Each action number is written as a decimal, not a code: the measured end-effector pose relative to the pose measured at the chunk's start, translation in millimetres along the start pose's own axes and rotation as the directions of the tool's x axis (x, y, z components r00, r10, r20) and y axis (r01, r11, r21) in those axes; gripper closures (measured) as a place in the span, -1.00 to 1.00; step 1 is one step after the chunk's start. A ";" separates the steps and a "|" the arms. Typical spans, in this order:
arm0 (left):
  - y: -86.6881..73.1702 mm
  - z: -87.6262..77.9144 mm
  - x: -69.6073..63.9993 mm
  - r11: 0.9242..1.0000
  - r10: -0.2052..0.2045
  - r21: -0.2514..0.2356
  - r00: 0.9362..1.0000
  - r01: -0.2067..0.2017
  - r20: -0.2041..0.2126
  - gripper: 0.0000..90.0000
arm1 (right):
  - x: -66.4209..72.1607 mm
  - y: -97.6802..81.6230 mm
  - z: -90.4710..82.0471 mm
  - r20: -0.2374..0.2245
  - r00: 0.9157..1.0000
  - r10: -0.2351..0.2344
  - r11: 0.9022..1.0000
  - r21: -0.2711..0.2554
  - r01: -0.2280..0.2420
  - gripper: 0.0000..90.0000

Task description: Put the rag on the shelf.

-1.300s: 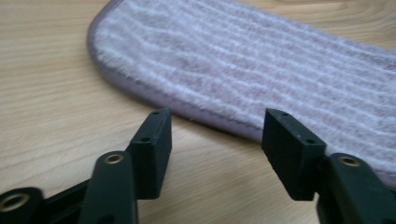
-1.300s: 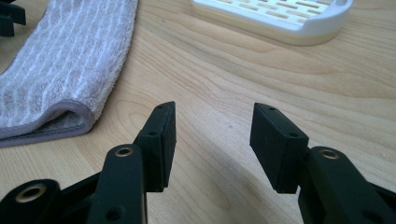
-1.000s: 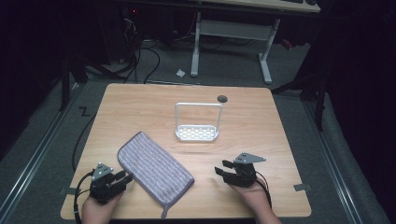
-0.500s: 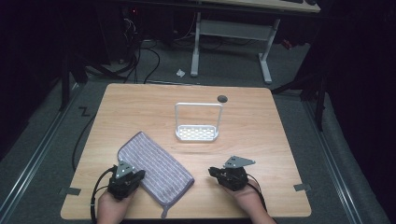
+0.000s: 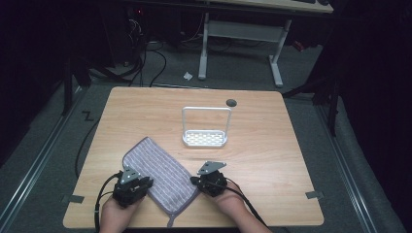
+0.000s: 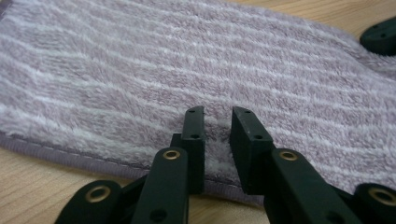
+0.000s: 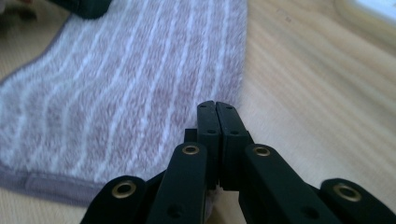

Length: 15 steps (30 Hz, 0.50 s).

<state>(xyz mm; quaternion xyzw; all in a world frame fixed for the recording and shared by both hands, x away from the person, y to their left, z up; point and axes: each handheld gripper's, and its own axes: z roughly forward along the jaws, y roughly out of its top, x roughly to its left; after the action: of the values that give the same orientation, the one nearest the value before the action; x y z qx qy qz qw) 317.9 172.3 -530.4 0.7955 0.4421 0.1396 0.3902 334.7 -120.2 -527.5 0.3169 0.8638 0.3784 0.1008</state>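
Your left tongs [image 6: 217, 122] sit parted over the towel's [image 5: 158, 177] near-left edge, right tongs [image 7: 217, 114] clenched at its right edge, long axis running diagonally between them.

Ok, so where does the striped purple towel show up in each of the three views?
High view: the towel lies diagonally at the table's near edge, between the two hands.
Left gripper view: it spreads across most of the picture, its hemmed edge at lower left.
Right gripper view: it covers the left half, bare wood to its right.
Shared landmark: the pale stripes along its length, and the wooden table under it.
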 end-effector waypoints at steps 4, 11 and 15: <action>0.5 1.7 -3.0 1.000 -0.002 -0.004 1.000 0.002 0.009 0.52 | 8.2 -19.5 -21.4 0.000 1.000 -0.010 1.000 0.010 0.010 0.98; 4.4 -1.3 -7.6 0.998 -0.048 -0.040 0.998 0.049 0.031 0.21 | 16.6 -39.8 -56.3 0.009 1.000 0.015 0.998 -0.059 -0.014 0.92; 1.7 -2.1 -6.7 0.998 -0.050 -0.031 0.999 0.051 0.014 0.19 | 10.8 -1.4 -37.6 0.018 1.000 -0.014 0.995 -0.099 0.015 0.92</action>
<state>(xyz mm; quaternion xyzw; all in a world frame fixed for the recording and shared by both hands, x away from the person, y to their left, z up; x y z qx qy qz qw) 313.9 167.3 -527.0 0.7787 0.4572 0.1312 0.4091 310.0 -136.4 -501.6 0.3085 0.8454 0.4172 0.1265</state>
